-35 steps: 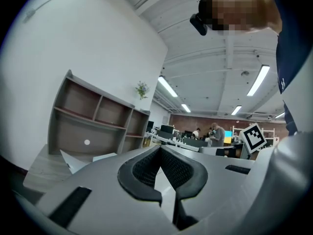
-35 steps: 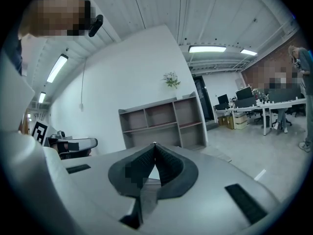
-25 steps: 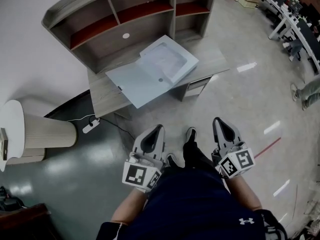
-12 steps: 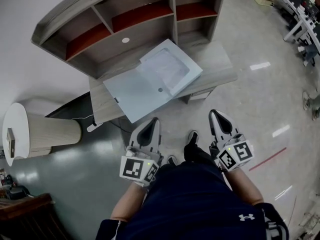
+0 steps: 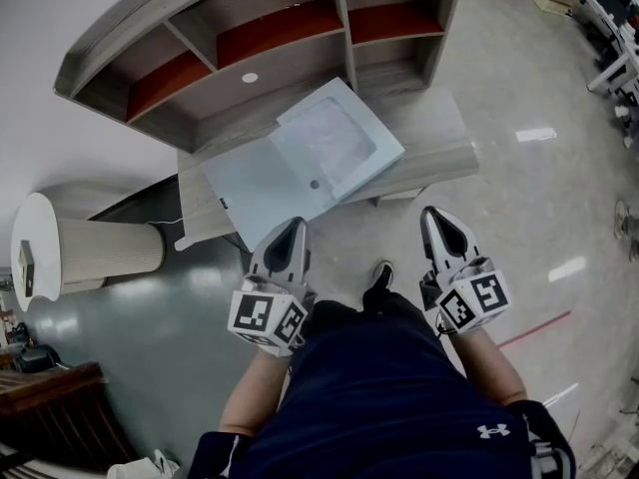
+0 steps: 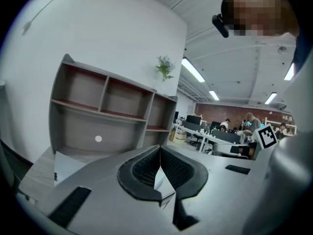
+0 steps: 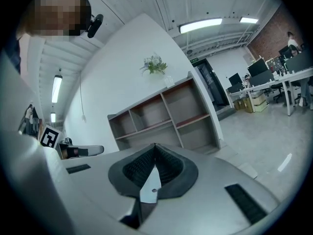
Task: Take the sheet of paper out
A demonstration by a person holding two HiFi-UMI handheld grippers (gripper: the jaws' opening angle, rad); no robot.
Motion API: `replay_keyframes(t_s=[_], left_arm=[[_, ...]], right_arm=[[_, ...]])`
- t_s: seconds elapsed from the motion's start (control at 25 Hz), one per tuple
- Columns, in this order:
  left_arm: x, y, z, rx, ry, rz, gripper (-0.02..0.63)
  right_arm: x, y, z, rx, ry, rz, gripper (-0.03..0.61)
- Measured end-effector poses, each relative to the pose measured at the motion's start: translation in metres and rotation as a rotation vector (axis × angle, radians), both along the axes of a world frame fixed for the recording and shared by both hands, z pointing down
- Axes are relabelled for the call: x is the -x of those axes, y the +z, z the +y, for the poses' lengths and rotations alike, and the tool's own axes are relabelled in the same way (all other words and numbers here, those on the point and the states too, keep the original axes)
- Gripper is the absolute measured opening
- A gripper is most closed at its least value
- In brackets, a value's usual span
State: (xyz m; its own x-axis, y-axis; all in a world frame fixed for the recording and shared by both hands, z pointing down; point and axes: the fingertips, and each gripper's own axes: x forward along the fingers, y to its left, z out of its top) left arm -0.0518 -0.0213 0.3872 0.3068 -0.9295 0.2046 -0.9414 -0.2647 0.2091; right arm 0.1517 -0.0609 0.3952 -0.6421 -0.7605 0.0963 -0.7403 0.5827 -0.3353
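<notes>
Left gripper view showed the left gripper (image 6: 159, 153) with its jaws pressed together on nothing, and the right gripper (image 7: 155, 151) likewise, both short of the desk (image 5: 439, 153). The sheet of paper (image 5: 324, 136) seemed to lie under the cloudy half of a pale flat document case (image 5: 262, 188) there. I judged it light, limp and easily creased, best pinched at a free corner. The hutch (image 5: 300, 28) walled off the back; the front edge stood open.
</notes>
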Motion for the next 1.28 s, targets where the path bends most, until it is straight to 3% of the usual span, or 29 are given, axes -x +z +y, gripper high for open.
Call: replay_keyframes(t_s=[0.28, 0.52, 0.76, 0.96, 1.28], left_arm=[[0.014, 0.027, -0.03, 0.103, -0.066, 0.096, 0.014], [0.049, 0.087, -0.076, 0.262, -0.091, 0.317, 0.015], [0.077, 0.163, -0.138, 0.442, -0.099, 0.51, 0.017], [0.085, 0.226, -0.177, 0.588, -0.107, 0.695, 0.145], [0.079, 0.3, -0.2, 0.74, -0.112, 0.738, 0.169]], right_arm=[[-0.006, 0.011, -0.022, 0.03, -0.015, -0.011, 0.012], [0.005, 0.016, -0.036, 0.048, -0.007, 0.008, 0.012], [0.009, 0.016, -0.047, 0.067, 0.075, 0.038, 0.012], [0.016, 0.022, -0.049, 0.103, 0.137, 0.067, 0.012], [0.034, 0.029, -0.057, 0.121, 0.162, 0.131, 0.012]])
